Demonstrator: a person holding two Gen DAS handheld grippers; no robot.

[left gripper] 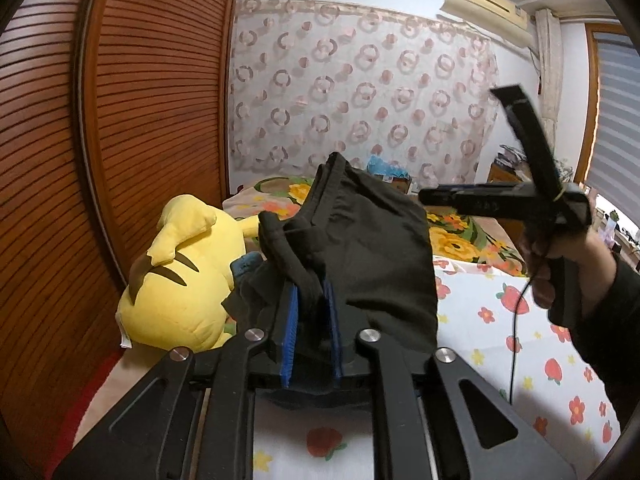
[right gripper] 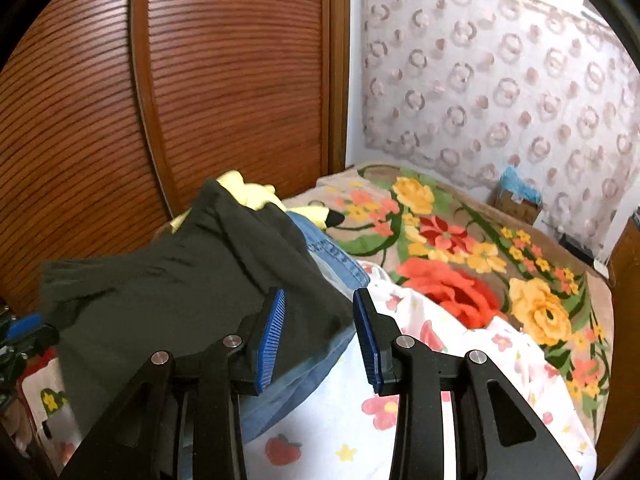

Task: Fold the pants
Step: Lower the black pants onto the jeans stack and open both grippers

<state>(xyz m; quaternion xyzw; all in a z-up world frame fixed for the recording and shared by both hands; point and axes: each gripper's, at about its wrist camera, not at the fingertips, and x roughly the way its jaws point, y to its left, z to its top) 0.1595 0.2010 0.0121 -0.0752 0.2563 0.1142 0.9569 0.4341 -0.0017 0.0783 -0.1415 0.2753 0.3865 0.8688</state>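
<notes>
Two grippers over bed (right gripper: 400,412), no readable writing.
Left gripper (left gripper: 312,320) clamped on black pants (left gripper: 360,240); right gripper (right gripper: 320,336) spread apart, plush (left gripper: 180,280) at nine o'clock.

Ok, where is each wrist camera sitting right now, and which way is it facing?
Left wrist: on the left gripper, looking along its fingers, shut on the black pants, toward the yellow plush and curtain; the right gripper and holding hand show.
Right wrist: on the right gripper, open and empty, above the bed; no hand shows.
Shared: pants, plush, floral blanket, wooden wardrobe.
</notes>
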